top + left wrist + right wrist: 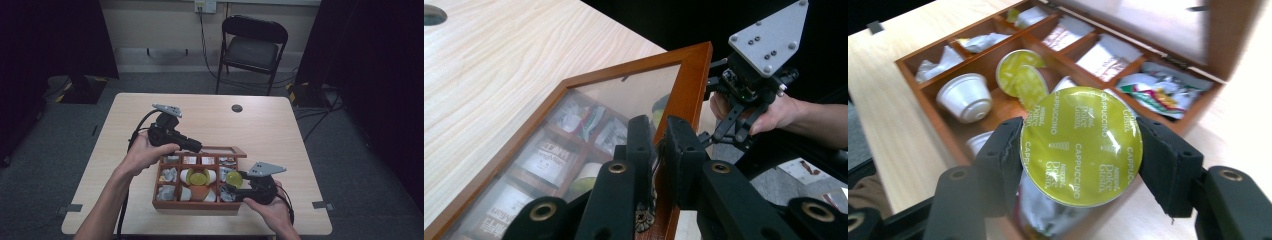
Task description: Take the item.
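capsule (1080, 145) between right hand-held gripper (1080, 155) jaws, above wooden box (195, 204) near table's (260, 125) front edge

I see grey floor (50, 150) | black chair (253, 47) behind wooden table (260, 125) | pale wall (160, 25), socket (205, 6) | dark curtains (50, 40)

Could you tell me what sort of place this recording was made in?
Probably a lab or office room set up for recording: a plain wooden table on grey carpet, a black folding chair by the wall, and dark curtains at both sides.
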{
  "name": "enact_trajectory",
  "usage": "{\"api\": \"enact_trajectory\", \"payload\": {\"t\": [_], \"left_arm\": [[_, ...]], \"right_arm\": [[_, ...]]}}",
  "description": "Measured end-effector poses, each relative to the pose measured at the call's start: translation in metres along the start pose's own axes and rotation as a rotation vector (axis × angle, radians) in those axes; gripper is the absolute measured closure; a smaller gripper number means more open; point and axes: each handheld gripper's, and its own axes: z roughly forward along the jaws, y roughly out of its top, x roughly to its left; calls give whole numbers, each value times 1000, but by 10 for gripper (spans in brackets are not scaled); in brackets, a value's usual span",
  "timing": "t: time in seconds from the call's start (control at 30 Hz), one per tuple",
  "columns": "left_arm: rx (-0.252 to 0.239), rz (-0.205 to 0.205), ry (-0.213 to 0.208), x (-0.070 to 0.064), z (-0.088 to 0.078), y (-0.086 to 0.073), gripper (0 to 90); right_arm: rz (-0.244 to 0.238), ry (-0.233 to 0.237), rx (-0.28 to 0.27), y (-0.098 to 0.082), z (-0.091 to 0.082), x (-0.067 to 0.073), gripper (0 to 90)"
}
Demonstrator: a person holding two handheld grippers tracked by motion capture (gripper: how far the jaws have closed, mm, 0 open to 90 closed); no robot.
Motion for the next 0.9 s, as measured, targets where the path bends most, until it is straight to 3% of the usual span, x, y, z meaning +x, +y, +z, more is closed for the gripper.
{"api": "enact_trajectory", "payload": {"t": [0.33,0.57,0.9], "left_arm": [[11,5,-2,-1,0,0,815],[10,2,-6,0,0,-1,815],[10,2,-4,-1,1,-1,815]], "right_arm": [[39,-61,-4,-1,-6,-31,381],[44,-105,11,1,-5,-52,381],[98,-161,31,-2,3,-88,381]]}}
